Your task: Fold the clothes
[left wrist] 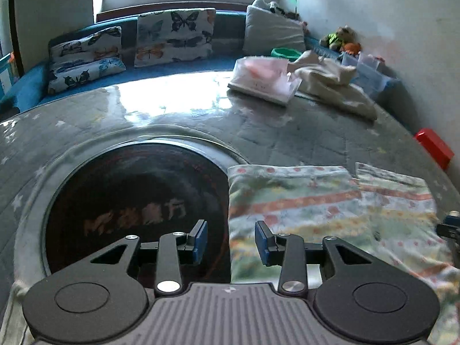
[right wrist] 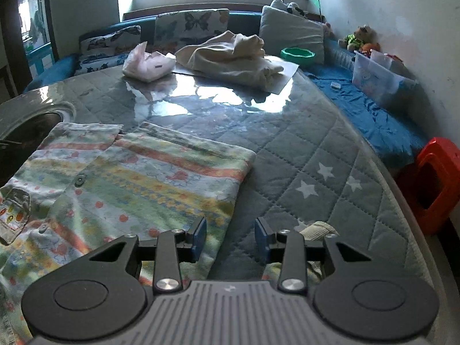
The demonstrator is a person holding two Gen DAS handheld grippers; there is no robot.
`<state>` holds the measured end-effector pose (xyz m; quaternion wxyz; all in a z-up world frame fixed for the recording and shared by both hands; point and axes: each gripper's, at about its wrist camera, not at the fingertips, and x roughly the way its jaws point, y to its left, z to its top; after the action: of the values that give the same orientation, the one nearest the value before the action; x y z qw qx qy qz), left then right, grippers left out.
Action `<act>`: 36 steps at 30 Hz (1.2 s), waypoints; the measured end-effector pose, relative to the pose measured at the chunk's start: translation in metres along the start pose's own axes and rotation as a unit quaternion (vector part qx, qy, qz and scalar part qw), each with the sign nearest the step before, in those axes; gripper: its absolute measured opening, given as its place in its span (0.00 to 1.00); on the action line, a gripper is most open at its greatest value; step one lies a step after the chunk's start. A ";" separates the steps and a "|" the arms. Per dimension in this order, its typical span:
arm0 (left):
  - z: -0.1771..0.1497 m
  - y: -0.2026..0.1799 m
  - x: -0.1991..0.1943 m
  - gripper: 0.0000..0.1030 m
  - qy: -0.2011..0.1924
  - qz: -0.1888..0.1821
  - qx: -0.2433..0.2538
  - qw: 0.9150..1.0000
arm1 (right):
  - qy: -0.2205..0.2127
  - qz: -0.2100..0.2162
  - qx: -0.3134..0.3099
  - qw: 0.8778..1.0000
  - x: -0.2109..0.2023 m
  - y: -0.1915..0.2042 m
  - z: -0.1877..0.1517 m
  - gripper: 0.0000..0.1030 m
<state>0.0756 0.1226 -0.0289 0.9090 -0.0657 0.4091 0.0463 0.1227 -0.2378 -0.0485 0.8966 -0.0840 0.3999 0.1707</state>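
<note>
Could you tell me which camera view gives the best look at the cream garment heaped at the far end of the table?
The right wrist view: the cream garment sits central, sharp and whole. The left wrist view shows it off to the right, blurred.

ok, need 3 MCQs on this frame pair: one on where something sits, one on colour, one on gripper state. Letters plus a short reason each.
1. Where does the striped shirt lie relative to the dark round inset in the table?
A. Fully inside it
B. Beside it, its edge overlapping the rim
C. At the table's far side by the cushions

2. What colour is the stool at the table's right edge?
A. Red
B. Green
C. White

3. What state are the two grippers in?
A. Both shut on the shirt
B. Left shut, right open
C. Both open, holding nothing

Answers:
1 B: the striped shirt lies flat with its left edge over the rim of the round inset.
2 A: the stool is plainly red.
3 C: the left gripper and right gripper both show a clear gap between their blue pads, no cloth pinched.
</note>
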 end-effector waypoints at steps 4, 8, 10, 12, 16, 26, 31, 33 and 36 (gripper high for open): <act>0.005 -0.009 0.022 0.38 0.003 0.002 0.008 1.000 | 0.001 0.006 -0.001 1.000 0.003 -0.002 0.003 0.36; 0.010 -0.012 0.034 0.34 0.005 0.002 0.014 1.000 | 0.002 0.014 -0.007 1.000 0.006 -0.001 0.006 0.35; 0.011 -0.014 0.036 0.28 0.002 0.001 0.020 1.000 | 0.003 0.019 -0.011 1.000 0.008 0.000 0.008 0.35; 0.013 -0.013 0.038 0.21 0.001 0.001 0.019 1.000 | 0.004 0.021 -0.013 1.000 0.010 0.001 0.010 0.34; 0.015 -0.011 0.038 0.05 -0.005 0.005 0.021 1.000 | 0.002 0.025 -0.021 0.999 0.015 0.007 0.016 0.21; 0.021 0.011 0.037 0.02 -0.025 0.049 0.011 0.998 | -0.003 0.033 -0.049 0.998 0.037 0.030 0.040 0.16; 0.026 0.035 0.039 0.02 -0.029 0.080 -0.005 0.996 | -0.016 0.048 -0.063 0.997 0.057 0.056 0.061 0.17; 0.028 0.048 0.039 0.02 -0.030 0.093 -0.016 0.995 | -0.020 0.055 -0.073 0.996 0.068 0.068 0.070 0.18; 0.031 0.066 0.040 0.02 -0.032 0.110 -0.031 0.993 | -0.028 0.061 -0.085 0.994 0.084 0.085 0.085 0.19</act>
<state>0.1152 0.1941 -0.0439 0.9085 -0.0473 0.3827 0.1613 0.2014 -0.1148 -0.0557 0.8850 -0.1304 0.3633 0.2602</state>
